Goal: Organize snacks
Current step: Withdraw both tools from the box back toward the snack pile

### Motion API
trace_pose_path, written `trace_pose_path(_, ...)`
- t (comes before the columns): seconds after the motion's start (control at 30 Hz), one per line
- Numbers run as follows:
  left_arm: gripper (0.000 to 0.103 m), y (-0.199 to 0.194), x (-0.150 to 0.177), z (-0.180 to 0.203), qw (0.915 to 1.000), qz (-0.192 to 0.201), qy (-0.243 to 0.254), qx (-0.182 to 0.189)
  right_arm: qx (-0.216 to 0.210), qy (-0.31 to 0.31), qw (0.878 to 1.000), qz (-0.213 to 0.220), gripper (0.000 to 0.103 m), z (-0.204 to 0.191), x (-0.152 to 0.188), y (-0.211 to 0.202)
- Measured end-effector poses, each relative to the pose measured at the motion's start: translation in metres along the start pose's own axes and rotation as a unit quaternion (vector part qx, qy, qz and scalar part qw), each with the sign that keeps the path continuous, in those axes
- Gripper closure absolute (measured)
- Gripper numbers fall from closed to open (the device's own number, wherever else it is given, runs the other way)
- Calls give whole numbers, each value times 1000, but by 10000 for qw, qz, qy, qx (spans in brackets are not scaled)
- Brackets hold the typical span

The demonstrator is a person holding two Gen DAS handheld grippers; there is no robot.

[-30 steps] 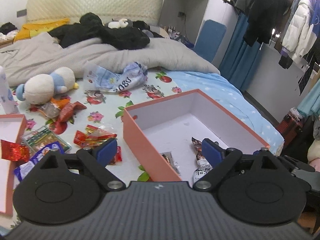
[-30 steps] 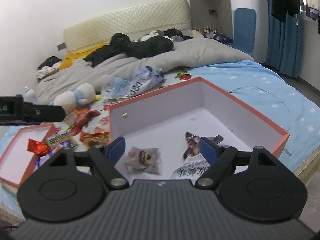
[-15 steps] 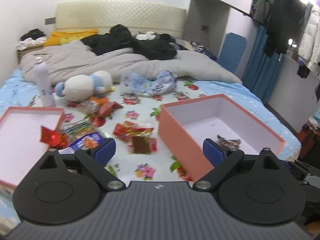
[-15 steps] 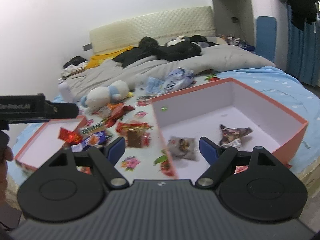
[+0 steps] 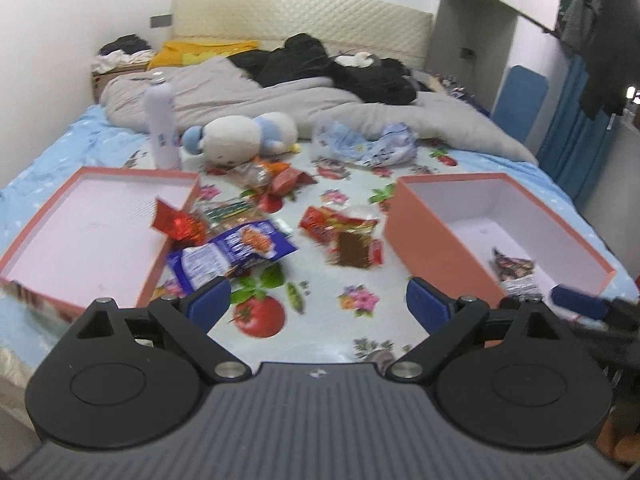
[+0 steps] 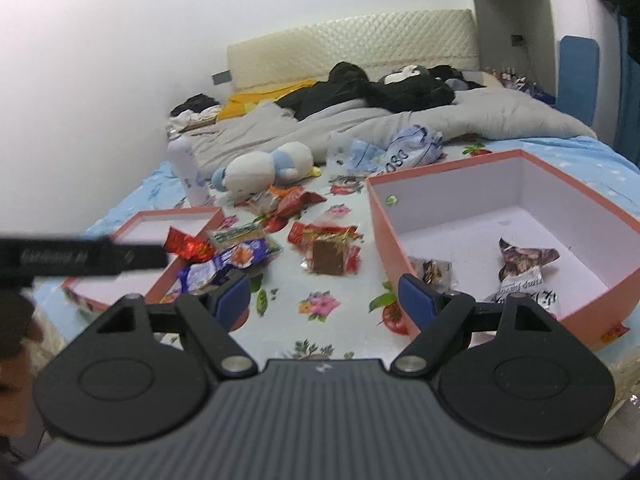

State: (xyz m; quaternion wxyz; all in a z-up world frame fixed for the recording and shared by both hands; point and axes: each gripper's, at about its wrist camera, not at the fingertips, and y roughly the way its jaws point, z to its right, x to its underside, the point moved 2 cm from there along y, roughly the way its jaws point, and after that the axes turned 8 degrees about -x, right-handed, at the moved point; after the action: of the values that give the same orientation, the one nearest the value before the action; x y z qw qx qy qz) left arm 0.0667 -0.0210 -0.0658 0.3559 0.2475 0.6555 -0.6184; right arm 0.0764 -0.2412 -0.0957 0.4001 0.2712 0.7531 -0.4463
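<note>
1. Left gripper (image 5: 318, 300): jaws spread wide, nothing btwn them, over the flowered sheet (image 5: 320, 320) in the gap btwn the two boxes.
2. Right gripper (image 6: 324, 294): jaws also spread, empty, over the same sheet near the deep box's near-left corner.
3. Deep orange box (image 6: 380, 236) on the right: holds a dark printed snack pack (image 6: 520, 268) and a small clear-wrapped snack (image 6: 434, 272) close to its left wall.
4. Shallow orange lid/tray (image 5: 36, 232) on the left, white inside; a red foil snack (image 5: 178, 226) rests over its right rim.
5. Loose snacks on the sheet btwn boxes: blue/purple bag (image 5: 232, 250) just right of the tray, green-striped pack (image 5: 228, 212) beyond it, brown-and-red packs (image 5: 352, 244) nearer the deep box, red/orange wrappers (image 5: 280, 178) further back.
6. Far side: white plush toy (image 5: 240, 138), white bottle (image 5: 160, 124) standing upright, crumpled plastic bag (image 5: 364, 146), grey duvet (image 5: 280, 100) w/ dark clothes on top.
</note>
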Motion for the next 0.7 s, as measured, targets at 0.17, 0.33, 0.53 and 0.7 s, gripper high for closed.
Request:
trace_pose_path(0.17, 6, 4, 4, -18, 9998, -37, -166, -76, 98, 20, 9999, -92, 21, 1, 3, 11)
trace_pose_path(0.33, 6, 16, 7, -29, 9996, -114, -262, -60, -69, -183, 9997, -118, 21, -6, 6, 22)
trace_pose_path(0.53, 6, 42, 4, -42, 9991, -72, -416, -36, -96, -328, 9994, -59, 21, -15, 6, 51)
trace_pose_path(0.7, 6, 85, 1, -58, 9985, -136, -511, -157, -213, -380, 9990, -87, 21, -20, 2, 88)
